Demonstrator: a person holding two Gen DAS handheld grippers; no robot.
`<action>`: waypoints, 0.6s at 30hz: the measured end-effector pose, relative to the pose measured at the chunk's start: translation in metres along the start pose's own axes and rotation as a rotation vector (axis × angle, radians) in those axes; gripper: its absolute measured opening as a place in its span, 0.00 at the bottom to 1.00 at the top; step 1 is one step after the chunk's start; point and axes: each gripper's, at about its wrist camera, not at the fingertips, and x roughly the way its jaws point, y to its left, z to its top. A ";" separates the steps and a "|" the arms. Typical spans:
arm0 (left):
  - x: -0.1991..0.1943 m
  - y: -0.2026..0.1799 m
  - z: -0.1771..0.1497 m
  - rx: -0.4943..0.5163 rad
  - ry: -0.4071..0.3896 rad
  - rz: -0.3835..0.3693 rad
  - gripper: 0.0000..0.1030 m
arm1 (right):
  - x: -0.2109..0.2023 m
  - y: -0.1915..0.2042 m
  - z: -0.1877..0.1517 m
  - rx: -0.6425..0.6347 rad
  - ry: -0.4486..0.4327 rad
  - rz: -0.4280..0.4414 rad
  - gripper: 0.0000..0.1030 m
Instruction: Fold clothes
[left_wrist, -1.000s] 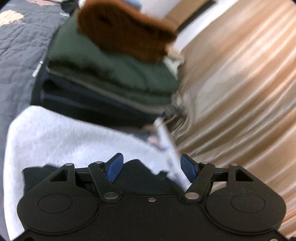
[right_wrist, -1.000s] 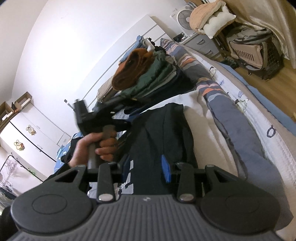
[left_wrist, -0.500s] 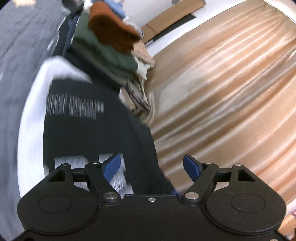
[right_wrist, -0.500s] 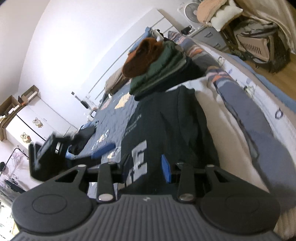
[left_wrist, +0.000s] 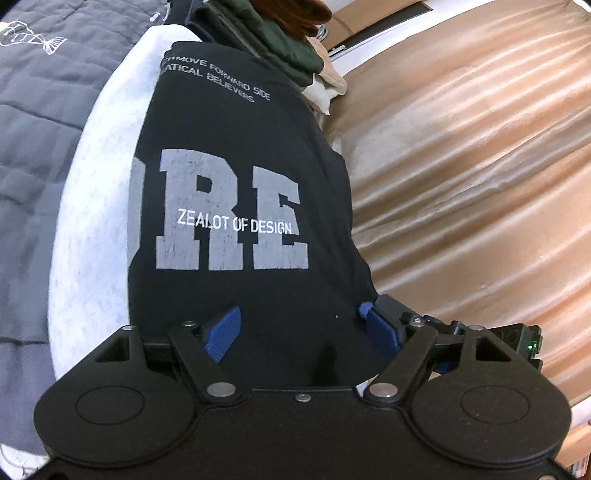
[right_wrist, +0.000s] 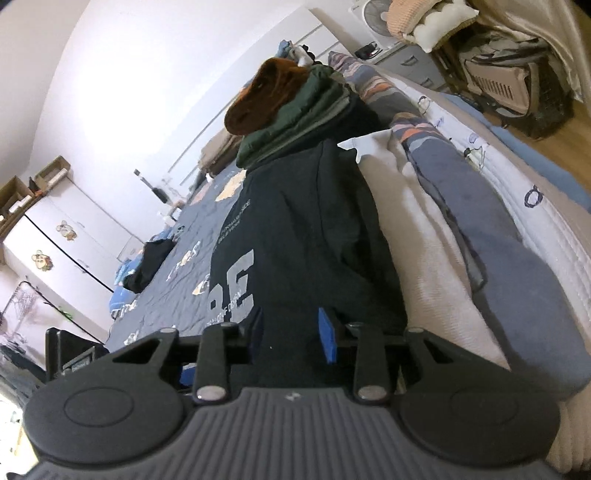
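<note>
A black T-shirt (left_wrist: 236, 192) with grey letters and white print lies folded lengthwise on a white blanket (left_wrist: 92, 206) on the bed; it also shows in the right wrist view (right_wrist: 317, 236). My left gripper (left_wrist: 301, 332) is open over the shirt's near end, its blue pads apart above the cloth. My right gripper (right_wrist: 291, 334) is open at the same near end, the cloth lying between its pads. Part of the right gripper (left_wrist: 480, 332) shows beside the left one. A stack of folded clothes (right_wrist: 295, 110), green with a brown piece on top, stands at the shirt's far end.
A grey quilt (left_wrist: 33, 122) covers the bed to the left. A tan curtain (left_wrist: 480, 166) hangs to the right. A striped blanket (right_wrist: 461, 206) lies along the bed's edge. Loose clothes (right_wrist: 147, 262) lie farther back. Bags and a fan (right_wrist: 376, 14) stand beyond the bed.
My left gripper has pulled back from the folded stack to the shirt's near end. The shirt now lies flat and long. My right gripper has stayed at the near end.
</note>
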 end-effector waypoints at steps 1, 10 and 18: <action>-0.004 -0.002 -0.001 0.006 -0.001 0.009 0.72 | -0.003 0.000 0.001 0.018 -0.001 0.001 0.31; -0.032 -0.008 -0.025 0.059 -0.016 0.043 0.76 | -0.036 0.038 -0.010 -0.076 0.011 0.077 0.32; -0.029 -0.018 -0.032 0.120 -0.021 0.181 0.78 | -0.016 -0.009 -0.023 0.069 0.062 0.040 0.30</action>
